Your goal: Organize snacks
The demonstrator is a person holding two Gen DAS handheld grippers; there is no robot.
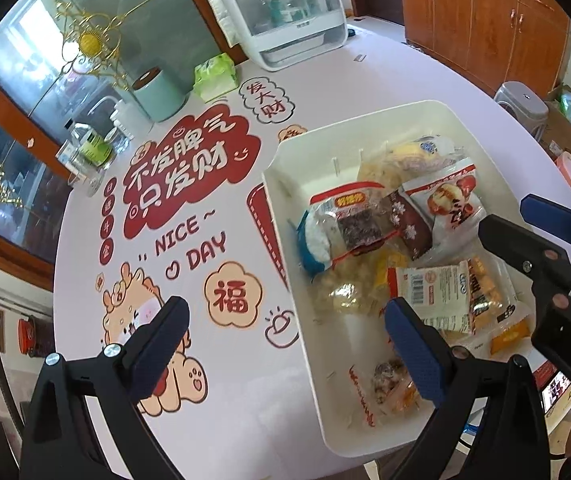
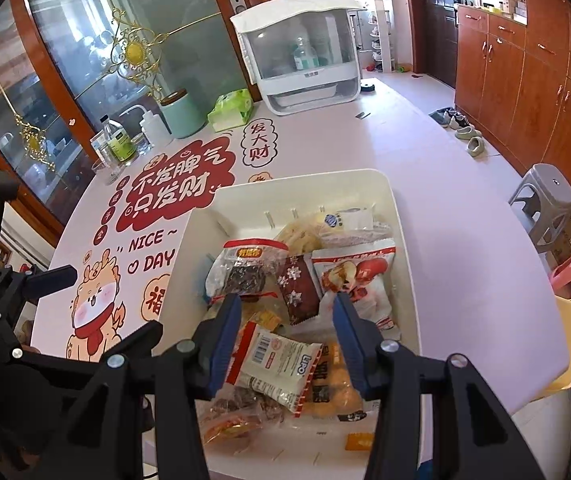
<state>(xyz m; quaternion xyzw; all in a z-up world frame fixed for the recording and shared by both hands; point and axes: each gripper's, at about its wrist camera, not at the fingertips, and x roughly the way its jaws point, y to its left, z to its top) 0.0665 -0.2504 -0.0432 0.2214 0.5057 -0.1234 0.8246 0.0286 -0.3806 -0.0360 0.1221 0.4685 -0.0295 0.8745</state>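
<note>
- White bin (image 2: pixel 399 248): rectangular, open-topped, standing on the counter (image 2: pixel 437 184), whose cover is printed with red characters, "NICE DAY" and a cartoon animal.
- Snacks: heaped loosely inside the bin, overlapping one another. Among them are a white Lipo packet (image 2: pixel 281 364), a brown snowflake-print packet (image 2: pixel 297 284), a red-and-white packet showing fruit (image 2: pixel 355 276) and a clear bag with a red header (image 2: pixel 245 268).
- Right hand-held gripper (image 2: pixel 287 340): tilted down over the near part of the bin, jaws partly open, nothing clamped; the Lipo packet lies below the gap between its blue pads.
- Left hand-held gripper (image 1: pixel 285 354): jaws spread wide and empty; one finger (image 1: pixel 157 344) hangs over the counter's printed cover, the other (image 1: pixel 417 356) over the bin's near left part.
- Background, far end of the counter: a white lidded cabinet with clear panels (image 2: pixel 301 56), a green tissue pack (image 2: pixel 231 108), a mint canister (image 2: pixel 181 114) and small bottles (image 2: pixel 119 142).
</note>
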